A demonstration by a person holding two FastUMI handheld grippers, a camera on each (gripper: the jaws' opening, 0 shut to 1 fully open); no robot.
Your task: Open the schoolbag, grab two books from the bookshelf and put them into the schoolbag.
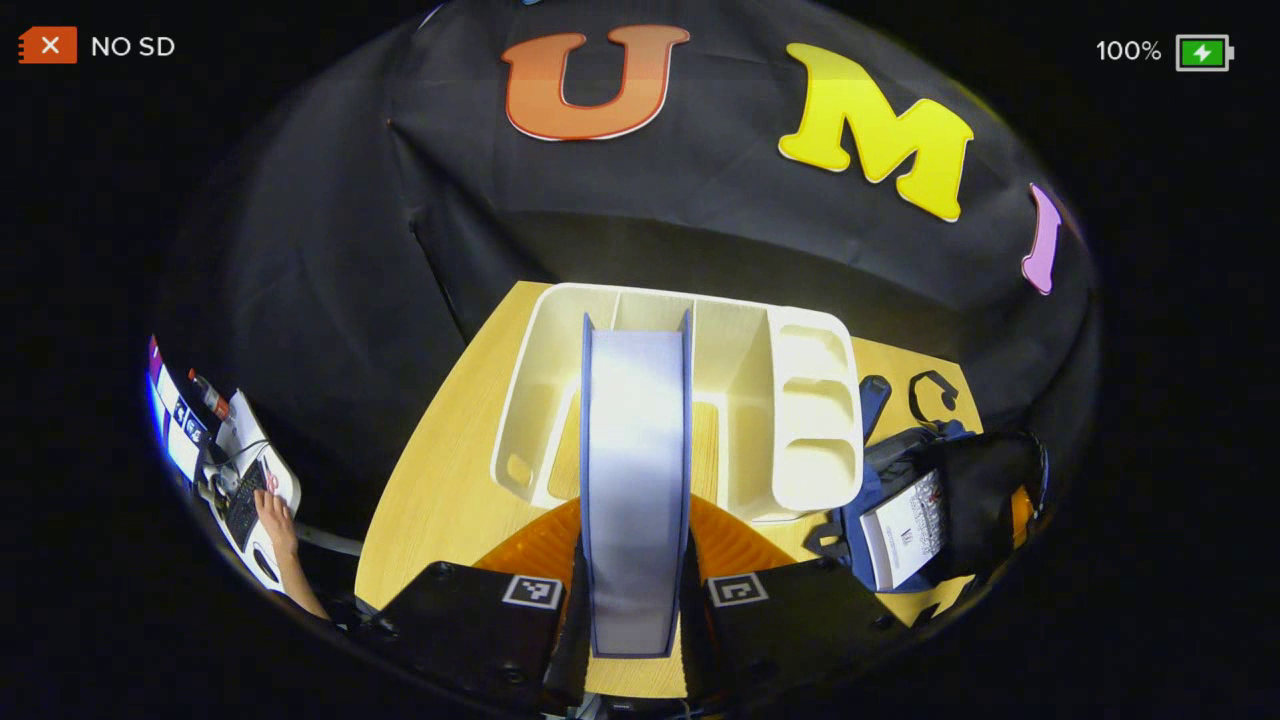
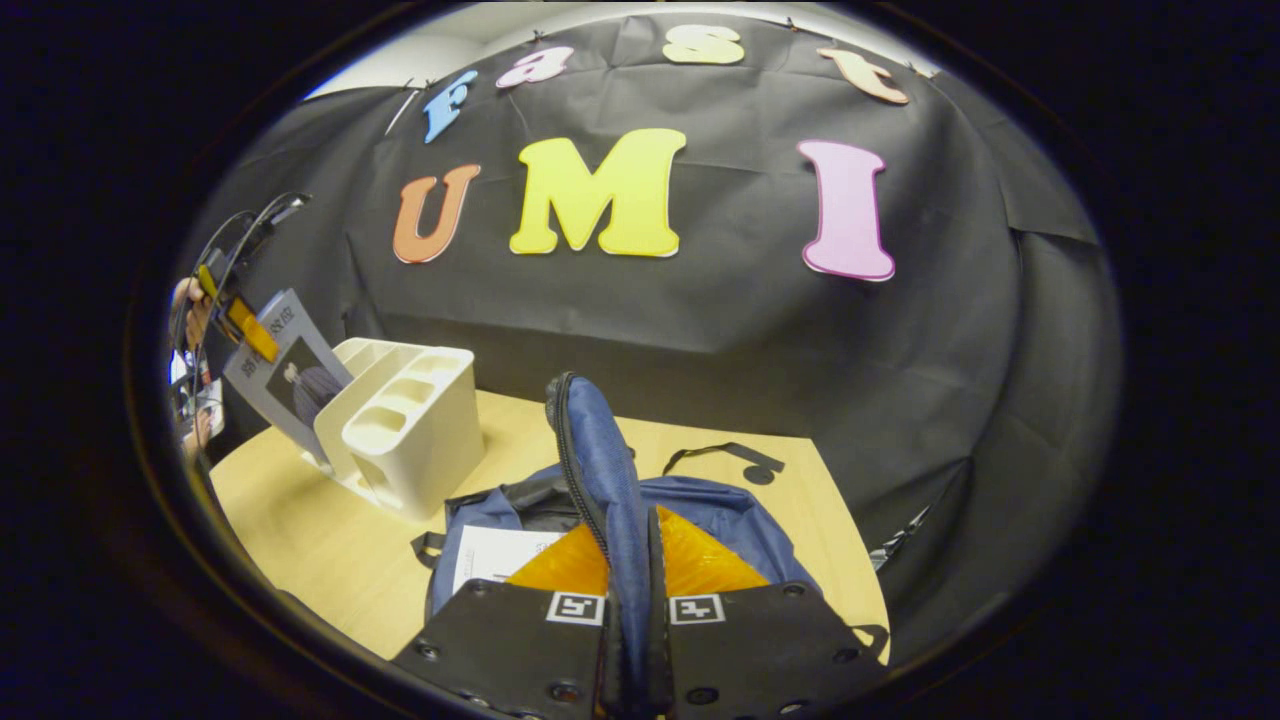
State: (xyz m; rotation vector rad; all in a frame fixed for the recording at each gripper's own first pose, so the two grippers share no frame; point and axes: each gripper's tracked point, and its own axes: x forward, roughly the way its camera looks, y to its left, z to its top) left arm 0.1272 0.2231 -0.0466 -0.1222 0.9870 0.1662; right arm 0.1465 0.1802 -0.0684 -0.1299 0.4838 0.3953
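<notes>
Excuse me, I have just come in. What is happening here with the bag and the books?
A person works with two hand-held tongs. The left tongs grip a book by its edge, lifted over the white bookshelf. The right tongs pinch the flap of the blue schoolbag, holding it open. One book already lies inside the schoolbag.

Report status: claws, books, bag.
Left claw shut on second book, above shelf. Right claw shut on bag flap, holding it open. First book already in bag.

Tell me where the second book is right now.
The book is clamped in the left gripper, lifted above the white bookshelf, left of the schoolbag.
</notes>
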